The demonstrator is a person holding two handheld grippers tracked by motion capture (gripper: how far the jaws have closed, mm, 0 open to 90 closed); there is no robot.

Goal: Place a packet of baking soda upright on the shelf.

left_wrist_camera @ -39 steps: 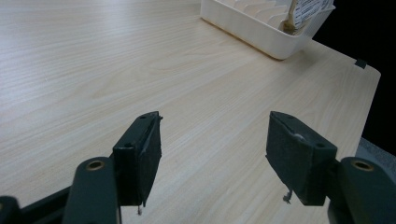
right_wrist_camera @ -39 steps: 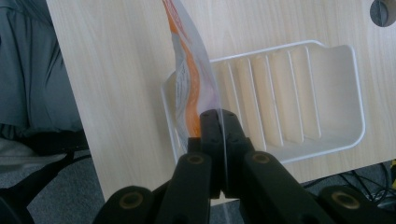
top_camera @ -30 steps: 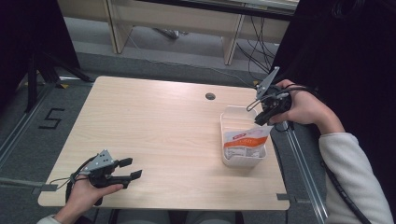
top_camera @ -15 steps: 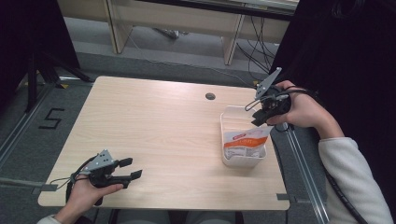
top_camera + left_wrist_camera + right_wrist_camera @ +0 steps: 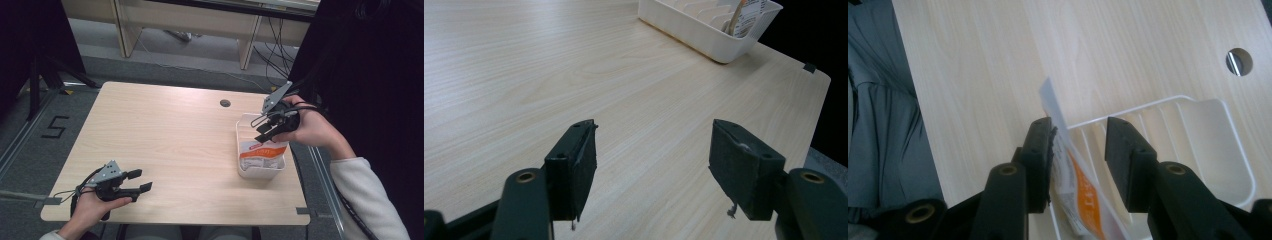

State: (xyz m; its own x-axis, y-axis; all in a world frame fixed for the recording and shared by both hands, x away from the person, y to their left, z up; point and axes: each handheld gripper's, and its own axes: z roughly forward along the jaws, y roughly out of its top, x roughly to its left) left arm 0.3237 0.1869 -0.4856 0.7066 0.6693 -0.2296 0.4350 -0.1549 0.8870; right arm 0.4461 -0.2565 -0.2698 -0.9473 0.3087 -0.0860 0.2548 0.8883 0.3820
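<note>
Pale wooden table [image 5: 175,145] carrying work; dark floor around it. Right gripper [image 5: 1079,145] hovering over white bin [image 5: 243,171] at table's right edge, jaws parted, nothing clamped. Orange-and-white packet [image 5: 1075,180] standing on edge inside bin, leaning against one jaw's inner face, top edge rising between jaws, long axis running up along them. Left gripper [image 5: 654,160] released, idling at near left corner, well apart from bin. Right gripper nearer; closing likely next.
</note>
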